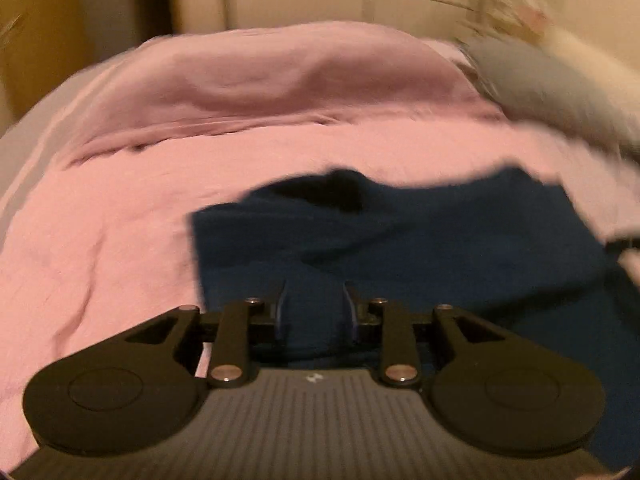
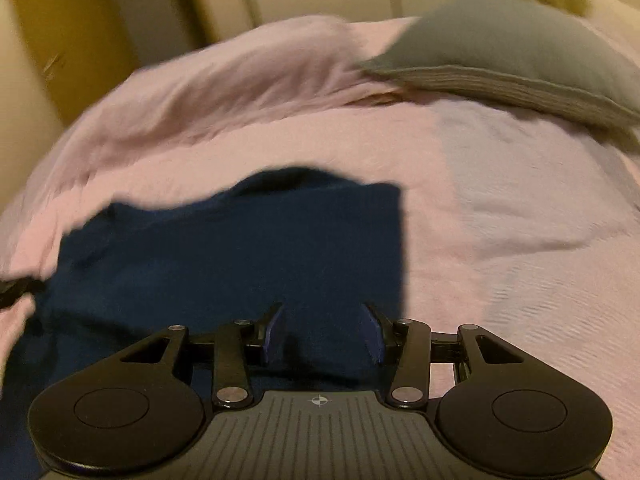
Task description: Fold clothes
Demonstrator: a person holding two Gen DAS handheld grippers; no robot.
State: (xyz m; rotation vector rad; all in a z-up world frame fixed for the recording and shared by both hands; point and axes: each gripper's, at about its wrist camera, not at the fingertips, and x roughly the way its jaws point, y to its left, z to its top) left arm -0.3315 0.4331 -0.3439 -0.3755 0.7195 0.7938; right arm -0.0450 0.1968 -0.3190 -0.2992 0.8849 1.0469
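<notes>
Left tool: the left tool [image 1: 315,308] hangs low over the near left part of the dark blue garment [image 1: 400,240], its fingers parted with a moderate gap and nothing pinched between them; blue cloth shows through the gap.
Right tool: the right tool [image 2: 323,332] hangs over the garment's near right part, close to its straight right edge, fingers spread wide and gripping nothing.
Garment: the dark blue garment lies spread on the bed [image 2: 500,240], a rough rectangle with straight side edges and a rumpled, uneven far edge. Blur hides whether it is one layer or already doubled.
Beyond the garment: bare pink bedcover, then a bunched pink blanket [image 1: 280,80]; a grey pillow [image 2: 520,52] lies far right of the garment.
Step in hand: judged, both tools are placed at the near hem, which fits either reaching for a grip or having just let a fold go.
Next move: any grip here calls for pinching only the intended layers and moving both sides evenly, so the edges meet square.
</notes>
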